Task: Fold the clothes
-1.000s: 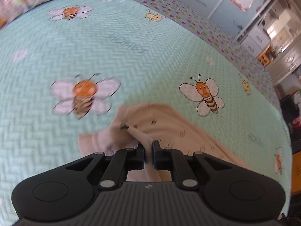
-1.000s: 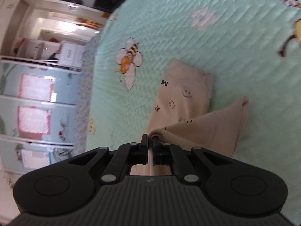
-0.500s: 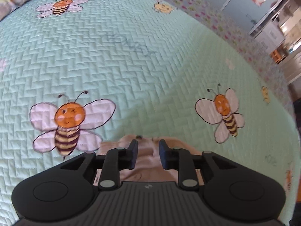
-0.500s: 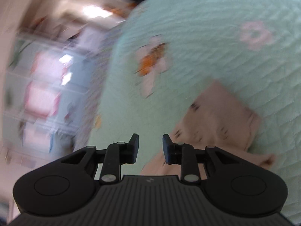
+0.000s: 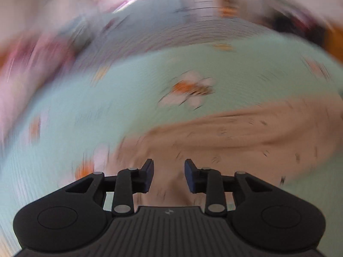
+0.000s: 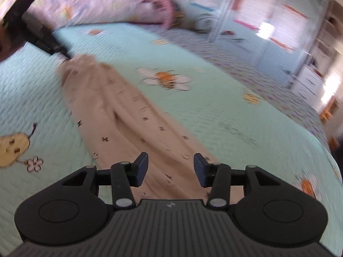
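Left wrist view, heavily blurred: left gripper (image 5: 168,175) low in the centre of the frame, jaws spread wide apart, nothing between them. Beige garment (image 5: 225,137) directly beyond and beneath the fingertips, running from the lower centre up and off toward the right edge as a broad band, speckled with small dark marks. No contact visible between fingers (image 5: 148,174) and cloth; too smeared to tell how near. Mint-green quilt (image 5: 107,107) under the garment, with a bee print (image 5: 188,90) above centre, well apart from the gripper.

Right wrist view, sharper: right gripper (image 6: 170,172) at the lower centre, jaws likewise wide apart and holding nothing. Same beige garment (image 6: 128,117) laid out long and narrow on the quilt (image 6: 235,117), starting between and under the fingertips (image 6: 141,169) and stretching away to the upper left of the frame. Near end of the cloth partly hidden behind the gripper body. Far end bunched in the upper left, touching or just beside a dark object (image 6: 40,36), too blurred to name. Bee print (image 6: 166,79) right of the garment's middle, close but apart. Pear print (image 6: 12,147) and small flower (image 6: 34,163) at the left edge. Pillow (image 6: 96,6) along the top, cupboard doors (image 6: 268,21) in the upper right.
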`<state>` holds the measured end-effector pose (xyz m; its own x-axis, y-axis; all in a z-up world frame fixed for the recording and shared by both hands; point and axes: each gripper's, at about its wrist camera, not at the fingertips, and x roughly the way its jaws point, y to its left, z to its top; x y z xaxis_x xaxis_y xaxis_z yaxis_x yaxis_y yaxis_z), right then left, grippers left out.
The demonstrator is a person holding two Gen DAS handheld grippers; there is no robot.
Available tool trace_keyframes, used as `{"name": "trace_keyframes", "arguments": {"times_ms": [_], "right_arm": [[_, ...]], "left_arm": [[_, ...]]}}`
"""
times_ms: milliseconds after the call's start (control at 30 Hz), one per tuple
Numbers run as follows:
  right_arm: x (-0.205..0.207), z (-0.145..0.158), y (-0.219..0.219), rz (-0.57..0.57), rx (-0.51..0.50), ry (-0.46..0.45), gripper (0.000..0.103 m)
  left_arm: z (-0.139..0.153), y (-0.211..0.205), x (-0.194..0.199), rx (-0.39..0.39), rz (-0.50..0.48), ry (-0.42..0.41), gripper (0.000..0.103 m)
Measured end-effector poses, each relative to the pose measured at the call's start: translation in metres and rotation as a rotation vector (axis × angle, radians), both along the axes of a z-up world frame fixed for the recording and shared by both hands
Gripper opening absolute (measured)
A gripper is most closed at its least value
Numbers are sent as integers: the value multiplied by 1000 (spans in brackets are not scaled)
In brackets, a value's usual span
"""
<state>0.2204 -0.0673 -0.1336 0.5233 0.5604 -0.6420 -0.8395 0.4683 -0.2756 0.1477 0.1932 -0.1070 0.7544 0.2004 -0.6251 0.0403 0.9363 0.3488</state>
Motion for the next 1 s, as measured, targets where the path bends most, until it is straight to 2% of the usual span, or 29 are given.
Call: {"name": "trace_keyframes", "arguments": {"times_ms": [67,133,300,367,400,433,467,500,533,567,833,900,1000], "right_arm": [[16,-6,13,33,-33,30,49],[31,-15,25,54,-81,39,49],[45,-33,46,134,-178,57,48],[49,-38,50,158,-208,70,48],[51,-40,52,169,-223,77,47],[53,-42,53,179,-237,85,47],[55,-44,55,185,-248,97,36],[58,-44,56,183,-252,116,11],[59,-44,56,175,-251,127,1],[60,-44,55,166,-242,127,2],[86,-31,47,42,-115,121,2],[99,-31,48,15,-99,141,2],[115,-40,52,-7,-118,170,3]], "left_arm": [[-6,-20,16,128,-153,-3,53],[-18,-33,36,207,-270,32,54],[-55,-31,78,250,-450,253,51],[-65,-23,88,241,-486,318,40],[-67,-18,91,223,-493,343,36],[-69,-13,95,205,-500,367,27],[-69,-9,99,183,-504,384,16],[-69,-5,103,160,-507,397,12],[-70,-4,105,160,-507,396,7],[-71,-3,105,170,-508,390,2],[-59,-2,134,152,-380,258,2],[-61,-1,150,166,-360,253,2],[-69,-2,169,183,-349,306,4]]}}
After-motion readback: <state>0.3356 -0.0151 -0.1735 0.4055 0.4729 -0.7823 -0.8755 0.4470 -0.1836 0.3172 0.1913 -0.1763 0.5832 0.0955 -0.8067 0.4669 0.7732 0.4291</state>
